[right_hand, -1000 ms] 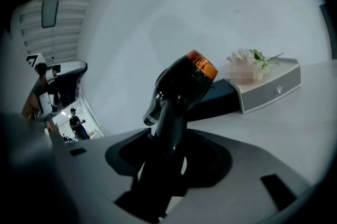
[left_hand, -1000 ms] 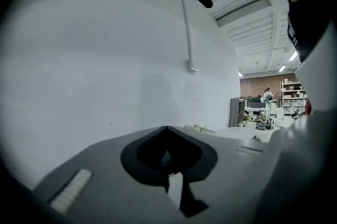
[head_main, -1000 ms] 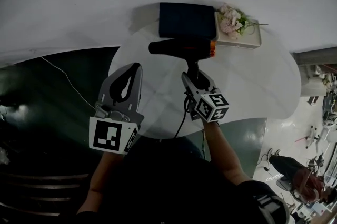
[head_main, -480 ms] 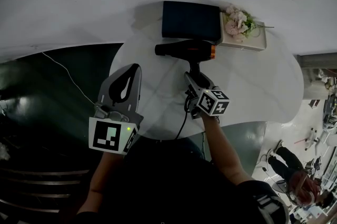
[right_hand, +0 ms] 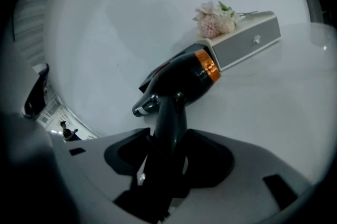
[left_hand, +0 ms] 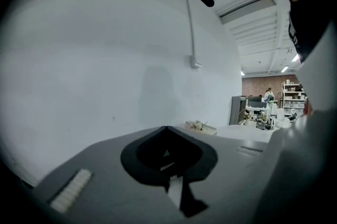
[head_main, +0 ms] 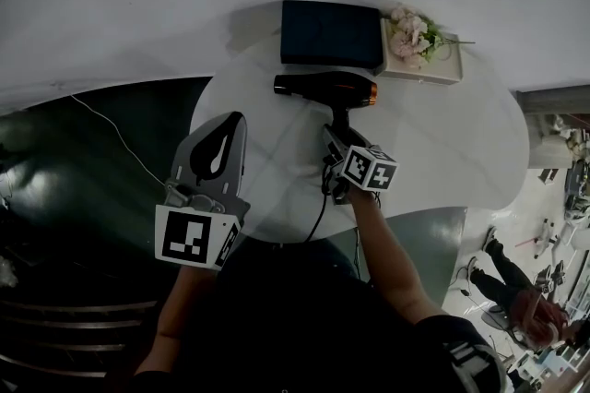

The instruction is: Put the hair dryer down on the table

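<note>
Two grippers: left gripper [head_main: 230, 128] and right gripper [head_main: 334, 135], both over the white round table [head_main: 442, 160].
Left gripper fingers: pressed together with nothing between them. The gripper hovered over the table's near-left edge, well apart from the dryer.
Right gripper fingers: clamped on the black handle of the hair dryer [head_main: 327, 88], one jaw on each side of it.
Hair dryer position: toward the far edge of the table. The barrel ran left to right, with the orange ring [head_main: 371, 91] at its right end and the handle pointing back toward the near edge.
Contact with table: barrel was low over the surface; touching or not could not be told.
Cord [head_main: 318, 207]: black, ran from the handle end over the near edge.
Dark blue box [head_main: 330, 33]: at the far edge, just behind the barrel.
White drawer box [head_main: 424, 68]: at the far edge, right of the dark blue box and near the orange ring. Pink and white flowers [head_main: 406, 31] lay on top.
</note>
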Demonstrator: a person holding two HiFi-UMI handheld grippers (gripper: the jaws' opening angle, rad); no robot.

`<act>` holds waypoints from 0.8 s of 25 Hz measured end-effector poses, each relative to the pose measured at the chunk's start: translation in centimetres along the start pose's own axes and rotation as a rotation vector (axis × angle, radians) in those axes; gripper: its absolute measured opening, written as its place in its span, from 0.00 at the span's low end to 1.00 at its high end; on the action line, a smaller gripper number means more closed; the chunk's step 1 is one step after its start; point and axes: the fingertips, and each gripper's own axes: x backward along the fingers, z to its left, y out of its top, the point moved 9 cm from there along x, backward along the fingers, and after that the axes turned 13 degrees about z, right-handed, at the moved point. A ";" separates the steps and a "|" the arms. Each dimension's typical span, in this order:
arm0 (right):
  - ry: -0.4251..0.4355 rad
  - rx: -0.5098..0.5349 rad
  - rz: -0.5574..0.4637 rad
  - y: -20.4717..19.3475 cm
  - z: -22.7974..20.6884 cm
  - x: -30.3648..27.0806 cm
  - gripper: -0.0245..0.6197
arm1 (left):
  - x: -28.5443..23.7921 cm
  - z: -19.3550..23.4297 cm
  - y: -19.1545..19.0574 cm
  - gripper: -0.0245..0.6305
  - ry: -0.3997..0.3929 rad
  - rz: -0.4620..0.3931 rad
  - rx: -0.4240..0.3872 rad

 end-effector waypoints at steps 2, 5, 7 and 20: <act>-0.072 0.011 0.009 0.2 0.2 0.2 0.40 | 0.4 -0.2 -0.1 0.05 -0.006 -0.003 -0.001; -0.151 0.023 -0.010 0.7 0.7 1.4 0.48 | 1.2 -0.5 -0.3 0.06 -0.016 -0.014 -0.002; -0.193 0.053 -0.040 1.0 1.4 2.9 0.49 | 1.7 -0.7 -0.4 0.05 -0.028 -0.025 -0.005; -0.407 0.344 -0.446 1.6 12.8 18.6 0.07 | 6.2 -3.2 0.5 0.05 -0.145 -0.165 -0.051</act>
